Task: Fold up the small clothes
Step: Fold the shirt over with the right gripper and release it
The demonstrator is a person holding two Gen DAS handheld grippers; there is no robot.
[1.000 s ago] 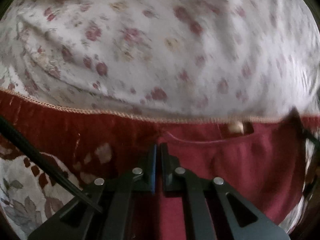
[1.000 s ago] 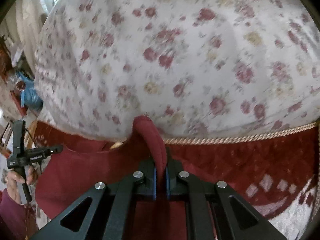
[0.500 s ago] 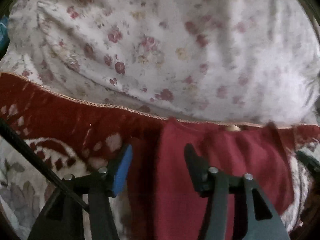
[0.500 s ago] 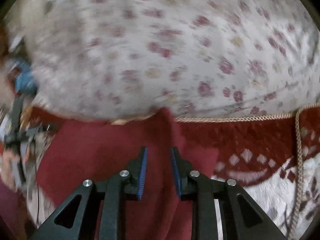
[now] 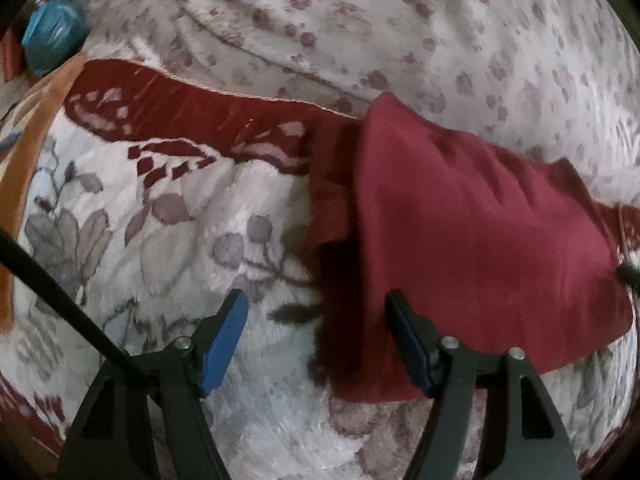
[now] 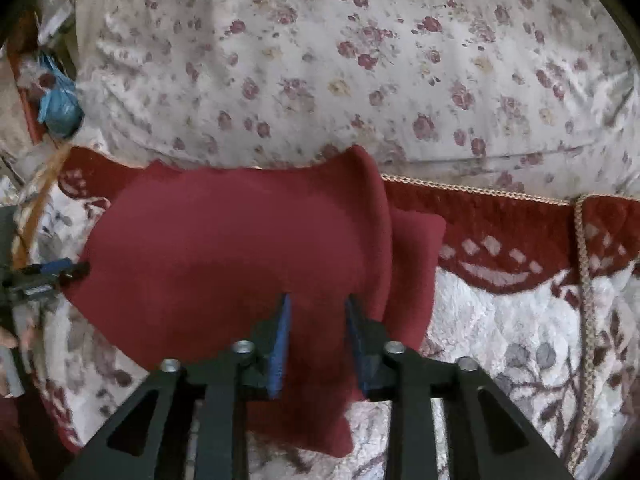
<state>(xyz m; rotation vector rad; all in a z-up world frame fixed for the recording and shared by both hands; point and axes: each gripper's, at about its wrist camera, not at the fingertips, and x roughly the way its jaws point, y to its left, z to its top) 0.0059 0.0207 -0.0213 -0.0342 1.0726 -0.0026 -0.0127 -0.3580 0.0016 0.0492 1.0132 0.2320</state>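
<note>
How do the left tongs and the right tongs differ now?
The left tongs are spread wide; the right tongs show a narrower gap. The left tongs sit at the red garment's edge, partly over the floral blanket; the right tongs are over the garment itself. Both are open and hold nothing.

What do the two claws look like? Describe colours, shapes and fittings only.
Both match. The left claw has black angular arms with triangular cut-outs, silver round bolt heads at the joints and blue pads on the inner faces of its fingers; a thin black rod crosses its left side. The right claw has the same black frame, silver bolts and blue pads.
</note>
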